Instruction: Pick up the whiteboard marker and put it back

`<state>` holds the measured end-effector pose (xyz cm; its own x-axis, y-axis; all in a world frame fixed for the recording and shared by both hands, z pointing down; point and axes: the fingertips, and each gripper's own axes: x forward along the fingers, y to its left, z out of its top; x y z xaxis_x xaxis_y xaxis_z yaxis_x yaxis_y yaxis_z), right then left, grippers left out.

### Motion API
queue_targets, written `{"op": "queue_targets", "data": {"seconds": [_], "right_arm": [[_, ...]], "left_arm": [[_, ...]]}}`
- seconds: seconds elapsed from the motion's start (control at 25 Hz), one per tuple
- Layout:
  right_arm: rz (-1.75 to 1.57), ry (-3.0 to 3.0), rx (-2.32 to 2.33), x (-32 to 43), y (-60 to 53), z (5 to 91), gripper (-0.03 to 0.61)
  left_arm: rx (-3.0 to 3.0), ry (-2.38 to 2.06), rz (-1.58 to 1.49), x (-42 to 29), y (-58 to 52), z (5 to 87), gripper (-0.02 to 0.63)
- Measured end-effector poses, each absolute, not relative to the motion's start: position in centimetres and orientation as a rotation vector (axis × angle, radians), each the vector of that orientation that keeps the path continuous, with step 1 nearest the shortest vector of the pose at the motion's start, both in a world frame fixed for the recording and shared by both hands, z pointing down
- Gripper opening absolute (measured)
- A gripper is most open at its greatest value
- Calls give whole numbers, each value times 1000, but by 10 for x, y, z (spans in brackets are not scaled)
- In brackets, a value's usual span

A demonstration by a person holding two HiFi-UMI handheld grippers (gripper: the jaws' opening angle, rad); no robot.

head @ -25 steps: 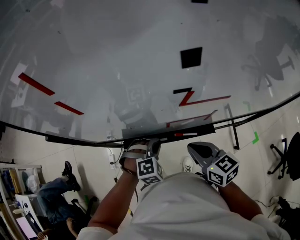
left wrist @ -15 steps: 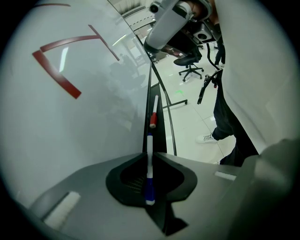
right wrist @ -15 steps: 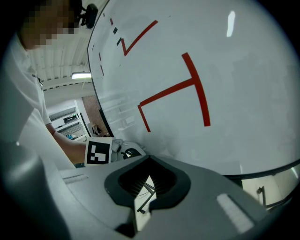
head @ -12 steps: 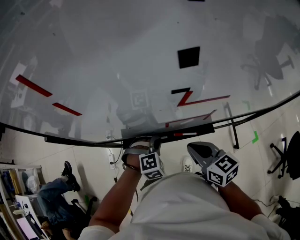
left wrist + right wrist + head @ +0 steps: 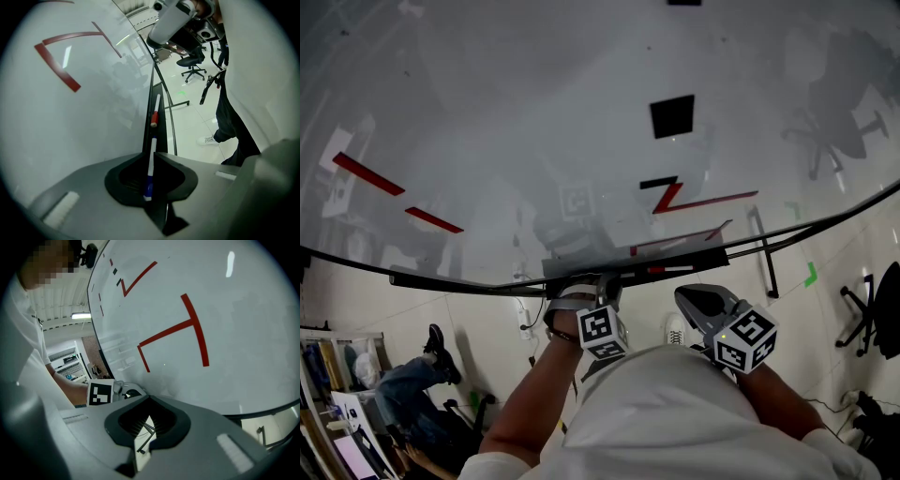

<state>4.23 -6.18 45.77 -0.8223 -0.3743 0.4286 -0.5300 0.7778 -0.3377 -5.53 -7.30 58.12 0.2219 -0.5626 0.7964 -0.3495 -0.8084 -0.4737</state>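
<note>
A white whiteboard marker with a blue end point(image 5: 150, 167) lies lengthwise between the jaws of my left gripper point(image 5: 153, 153), which is shut on it. The gripper sits right at the board's black tray point(image 5: 161, 123), and the marker points along it. Further along the tray lies a second marker with a red cap point(image 5: 154, 117), also visible as a red-tipped marker point(image 5: 667, 269) in the head view. There my left gripper point(image 5: 602, 282) touches the tray point(image 5: 487, 282). My right gripper point(image 5: 691, 299) hangs below the tray, shut and holding nothing, and it faces the whiteboard point(image 5: 225, 310).
The whiteboard point(image 5: 534, 122) carries red strokes and black squares. Its stand's leg point(image 5: 766, 255) reaches across the tiled floor. A green tape mark point(image 5: 811, 275) and an office chair point(image 5: 874, 323) are at the right. A seated person point(image 5: 408, 389) is at lower left.
My left gripper has shifted slightly right and up toward the tray, mostly in the earlier half second. The right gripper has stayed put.
</note>
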Motion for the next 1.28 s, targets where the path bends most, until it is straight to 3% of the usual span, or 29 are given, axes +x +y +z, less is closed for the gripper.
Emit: {"op": "queue_targets", "data": {"seconds": [0.44, 0.56, 1.28], "right_arm": [[644, -2636, 687, 41, -60, 457, 2], [637, -2640, 687, 40, -61, 456, 2], [637, -2644, 677, 37, -61, 455, 2]], "left_arm": [[-2321, 932, -1617, -59, -69, 573, 69], [-2378, 1019, -1571, -59, -72, 564, 17], [-3014, 1576, -865, -57, -72, 503, 16]]}}
